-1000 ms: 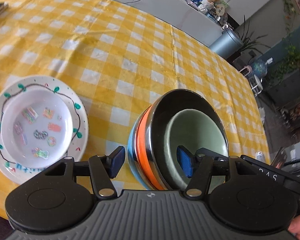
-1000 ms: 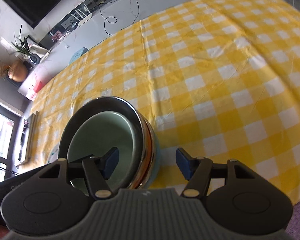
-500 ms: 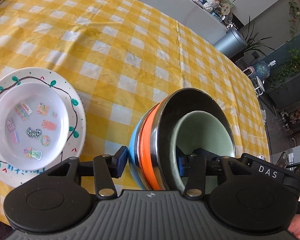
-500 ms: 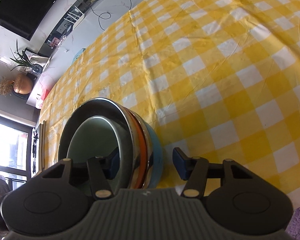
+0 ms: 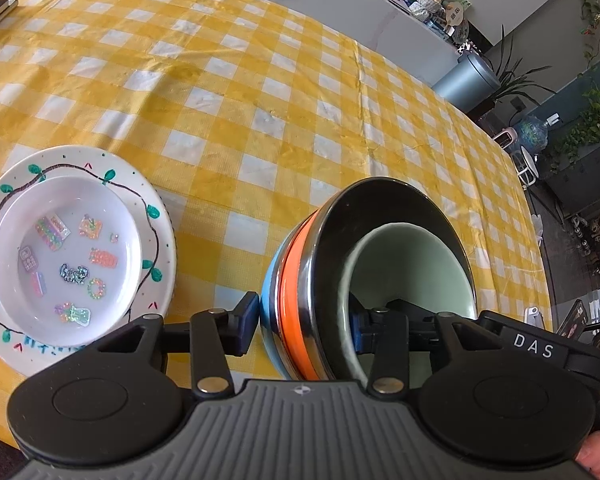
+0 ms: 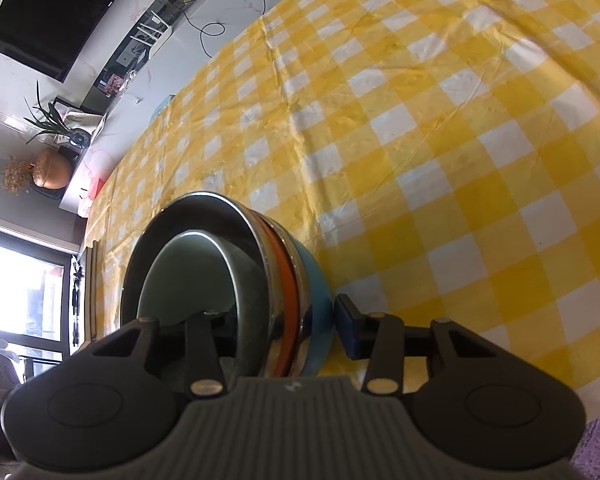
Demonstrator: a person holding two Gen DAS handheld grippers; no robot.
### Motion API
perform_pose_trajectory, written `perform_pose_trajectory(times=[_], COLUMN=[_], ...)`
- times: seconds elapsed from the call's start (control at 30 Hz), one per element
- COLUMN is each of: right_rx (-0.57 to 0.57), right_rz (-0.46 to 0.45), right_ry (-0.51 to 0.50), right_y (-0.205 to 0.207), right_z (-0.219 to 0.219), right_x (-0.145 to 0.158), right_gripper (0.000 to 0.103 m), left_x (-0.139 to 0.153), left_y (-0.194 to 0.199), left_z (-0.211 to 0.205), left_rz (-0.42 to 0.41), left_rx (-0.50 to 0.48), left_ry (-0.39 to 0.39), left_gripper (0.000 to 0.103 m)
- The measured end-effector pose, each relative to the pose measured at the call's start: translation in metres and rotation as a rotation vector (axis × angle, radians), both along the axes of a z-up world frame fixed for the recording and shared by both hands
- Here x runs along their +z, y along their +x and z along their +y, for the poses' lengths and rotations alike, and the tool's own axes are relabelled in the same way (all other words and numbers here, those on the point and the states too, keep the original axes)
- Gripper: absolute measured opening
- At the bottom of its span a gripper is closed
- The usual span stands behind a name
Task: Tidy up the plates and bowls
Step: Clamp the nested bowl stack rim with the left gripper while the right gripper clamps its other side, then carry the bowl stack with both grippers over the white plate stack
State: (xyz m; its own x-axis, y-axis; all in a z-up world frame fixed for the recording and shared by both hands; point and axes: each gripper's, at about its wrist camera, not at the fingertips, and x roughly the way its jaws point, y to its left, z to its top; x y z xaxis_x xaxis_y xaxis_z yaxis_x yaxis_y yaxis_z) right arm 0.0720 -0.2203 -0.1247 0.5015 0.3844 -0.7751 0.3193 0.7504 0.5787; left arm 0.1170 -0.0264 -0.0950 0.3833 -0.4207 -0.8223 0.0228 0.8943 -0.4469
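Bowls (image 5: 364, 280), nested stack: blue outside, then orange, steel, pale green innermost. Sitting on bench (image 5: 260, 120) w/ check cloth, just right of plates (image 5: 76, 248). Likely heavy-ish as a set; steel rim slick, green one looks ceramic, so chip risk. Left gripper (image 5: 304, 328) closing over near wall, one pad outside touching blue, other inside. Right gripper (image 6: 276, 320) closing on opposite wall, outer pad close to blue, contact not clear. Best held at rims both sides, lifted level so inner bowls don't slide.
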Motion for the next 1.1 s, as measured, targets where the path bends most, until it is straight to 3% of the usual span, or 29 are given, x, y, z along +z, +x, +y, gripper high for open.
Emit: perform_pose_trajectory(times=[0.67,1.1], right_rx=[-0.026,0.026], right_rz=[-0.017,-0.071], right_ry=[-0.04,-0.044], right_y=[-0.01,-0.021], right_z=[0.004,0.029], right_x=[0.013,0.039], right_gripper=[0.035,0.034], left_x=[0.017,0.043], left_y=[-0.011,-0.031], left_z=[-0.003,0.027], left_rz=[-0.058,-0.104], left_rx=[-0.018,0.031], left_ry=[0.026,0.026], left_gripper=[0.049,0.049])
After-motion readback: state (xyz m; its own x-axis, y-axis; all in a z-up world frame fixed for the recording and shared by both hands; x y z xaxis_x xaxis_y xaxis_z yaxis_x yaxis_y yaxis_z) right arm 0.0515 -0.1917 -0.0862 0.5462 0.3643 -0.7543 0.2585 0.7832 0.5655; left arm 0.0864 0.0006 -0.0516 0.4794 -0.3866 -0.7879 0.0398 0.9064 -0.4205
